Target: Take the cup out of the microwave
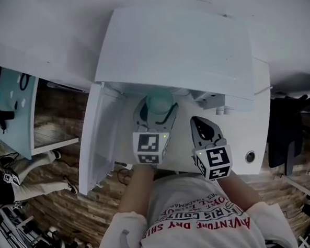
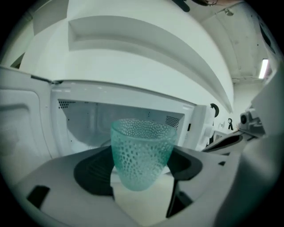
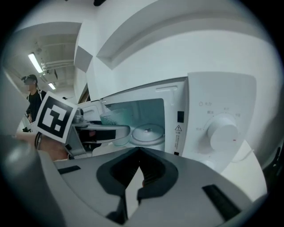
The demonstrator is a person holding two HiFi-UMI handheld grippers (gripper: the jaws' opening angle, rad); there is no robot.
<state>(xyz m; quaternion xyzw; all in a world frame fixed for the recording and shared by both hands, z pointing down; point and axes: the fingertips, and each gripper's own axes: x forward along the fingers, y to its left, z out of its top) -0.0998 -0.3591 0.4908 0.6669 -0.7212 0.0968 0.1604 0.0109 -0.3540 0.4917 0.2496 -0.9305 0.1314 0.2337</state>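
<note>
A teal dimpled glass cup [image 2: 141, 153] sits between the two dark pads of my left gripper [image 2: 142, 170], which is shut on it. The cup hangs just in front of the open white microwave [image 2: 133, 119], with its base off the floor of the oven. In the head view the cup [image 1: 159, 102] and left gripper [image 1: 155, 114] are at the microwave's mouth, under its top [image 1: 171, 51]. My right gripper [image 1: 199, 124] is to the right, in front of the control panel, shut and holding nothing. From the right gripper view [image 3: 139, 153] the cup [image 3: 111, 119] shows at the left.
The microwave door [image 1: 96, 145] stands open to the left. A white domed piece [image 3: 148, 133] lies inside the oven. The control dial [image 3: 224, 133] is at the right. A person [image 3: 33, 95] stands in the background, and a seated person's legs [image 1: 22, 181] are at the left.
</note>
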